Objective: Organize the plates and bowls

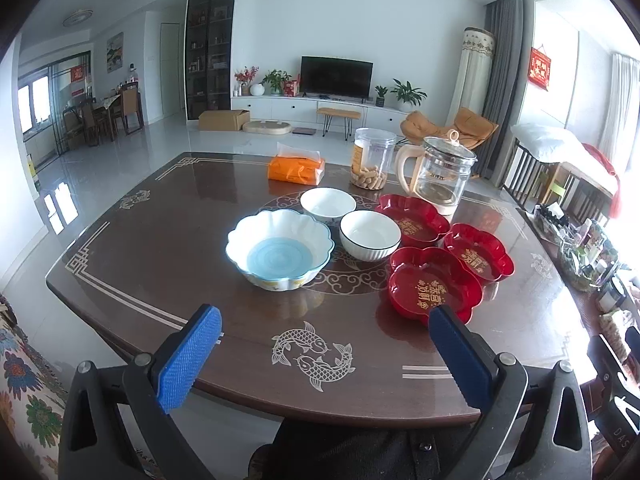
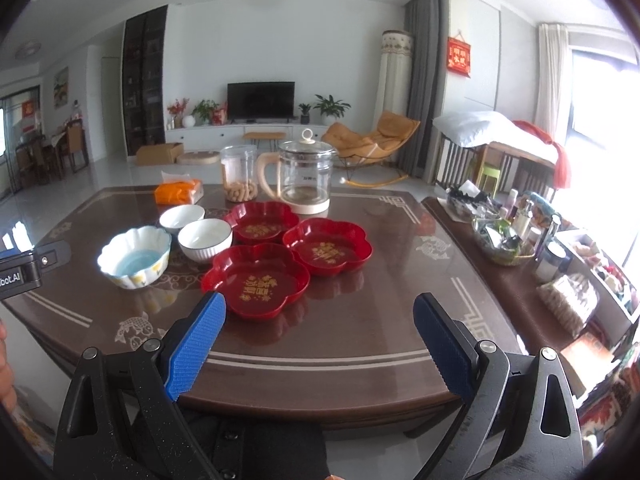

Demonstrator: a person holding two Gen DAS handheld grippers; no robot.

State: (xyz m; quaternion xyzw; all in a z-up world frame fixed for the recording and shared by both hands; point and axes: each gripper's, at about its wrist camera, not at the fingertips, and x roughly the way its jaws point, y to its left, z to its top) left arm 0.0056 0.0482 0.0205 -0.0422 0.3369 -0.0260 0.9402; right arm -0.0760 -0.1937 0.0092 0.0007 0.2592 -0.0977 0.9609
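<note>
Six dishes are sitting near the middle of the tabletop [image 1: 120,264], none stacked. Largest are the three red flower-shaped plates [image 2: 256,280], clustered at centre frame in the right wrist view, rims touching or nearly so; they are looking like light, stiff plastic with a glossy, probably slippery finish, so a pinch across a scalloped rim lobe seems the surest hold. Next is the scalloped blue-centred bowl [image 1: 280,250], left of centre in the left wrist view, likely ceramic, heavier and chippable, best taken at its upright wall. Smallest are the two white bowls [image 1: 370,234], just beside each other and between the others; likely ceramic too, they are probably calling for a firm rim grip and gentle setting down. The left gripper [image 1: 324,328] and the right gripper [image 2: 320,316] are both hovering over the near edge, jaws spread wide, holding nothing.
</note>
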